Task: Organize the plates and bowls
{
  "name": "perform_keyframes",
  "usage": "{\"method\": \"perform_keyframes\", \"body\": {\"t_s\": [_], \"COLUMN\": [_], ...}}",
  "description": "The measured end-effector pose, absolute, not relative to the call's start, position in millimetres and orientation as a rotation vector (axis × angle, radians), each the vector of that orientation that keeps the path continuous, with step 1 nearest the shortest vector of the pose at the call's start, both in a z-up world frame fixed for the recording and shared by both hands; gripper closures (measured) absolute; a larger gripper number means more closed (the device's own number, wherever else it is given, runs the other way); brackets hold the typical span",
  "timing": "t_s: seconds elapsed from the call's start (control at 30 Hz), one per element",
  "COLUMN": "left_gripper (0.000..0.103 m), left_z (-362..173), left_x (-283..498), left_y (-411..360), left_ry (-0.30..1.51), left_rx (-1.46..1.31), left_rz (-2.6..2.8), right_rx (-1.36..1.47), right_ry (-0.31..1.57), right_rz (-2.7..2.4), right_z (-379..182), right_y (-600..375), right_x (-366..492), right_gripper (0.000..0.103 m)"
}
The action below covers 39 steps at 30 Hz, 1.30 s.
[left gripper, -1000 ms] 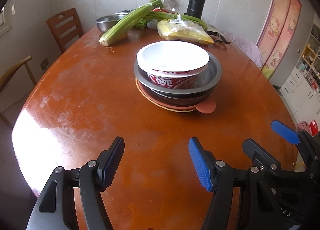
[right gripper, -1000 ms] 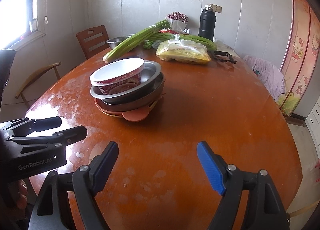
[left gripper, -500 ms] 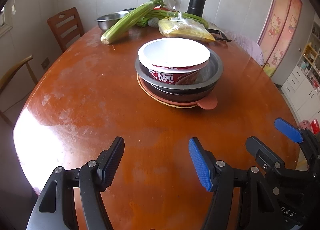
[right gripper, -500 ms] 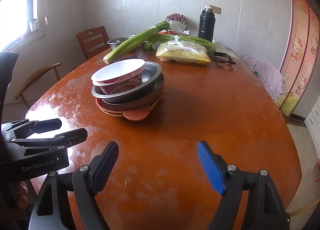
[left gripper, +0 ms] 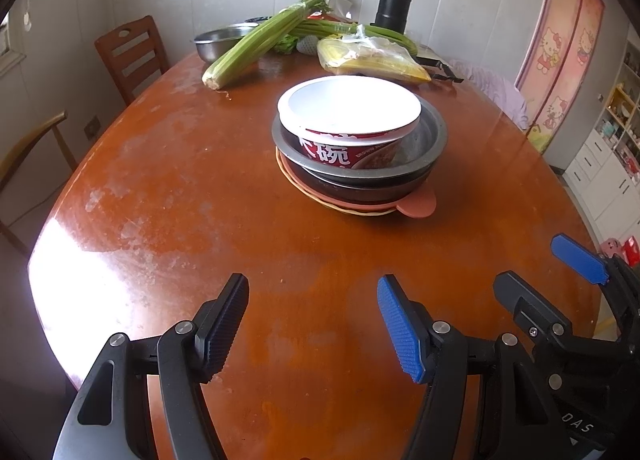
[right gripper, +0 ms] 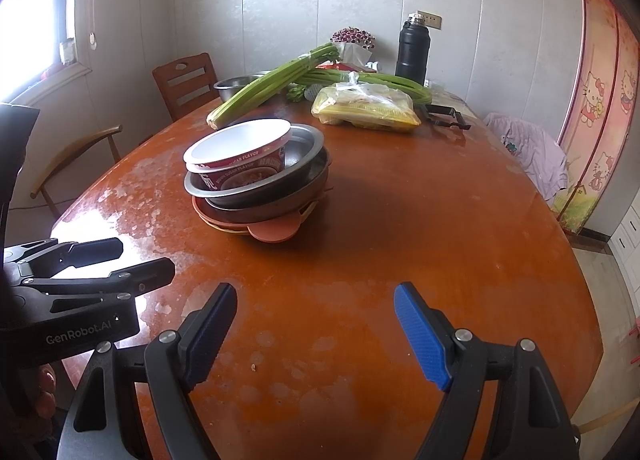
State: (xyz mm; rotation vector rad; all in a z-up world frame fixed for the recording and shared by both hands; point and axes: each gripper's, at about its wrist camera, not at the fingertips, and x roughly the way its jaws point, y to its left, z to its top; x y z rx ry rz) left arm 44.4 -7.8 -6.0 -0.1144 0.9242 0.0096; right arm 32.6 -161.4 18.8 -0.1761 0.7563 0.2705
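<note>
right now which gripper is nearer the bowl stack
Left, slightly. The left gripper sits almost straight in front of the bowl stack; the right gripper is off to the stack's right and a bit farther. Both are open, touching nothing.

Oval red-brown wooden worktop (left gripper: 168, 188), worn pale patches, strong glare at its near left edge from a bright window (right gripper: 36, 32) on the left wall. Grey panelled walls (right gripper: 280, 0) with a wall socket (right gripper: 430, 21) at the back, a slatted wooden chair (left gripper: 130, 56) and a second, curved-arm chair (right gripper: 76, 156) along the left side. On the right a pink cartoon-cat door panel (left gripper: 564, 48), white drawers and shelves (left gripper: 608, 164), pale tiled floor (right gripper: 604, 280), a lilac cloth (right gripper: 528, 152) over a seat.
</note>
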Motion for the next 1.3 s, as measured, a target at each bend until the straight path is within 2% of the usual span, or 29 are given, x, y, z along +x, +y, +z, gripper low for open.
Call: {"method": "perform_keyframes", "body": {"t_s": [1.3], "left_gripper": [0.034], "left_z": [-8.1], "left_x": [41.2], "left_y": [-12.8], "left_ry": [0.942], "left_rx": [-0.062], "left_rz": [0.048], "right_rx": [-0.162], "right_ry": [0.760], "right_rz": [0.251], "right_z": [16.3], "right_y": [-166.1], "right_x": [29.2], "right_gripper": [0.023]}}
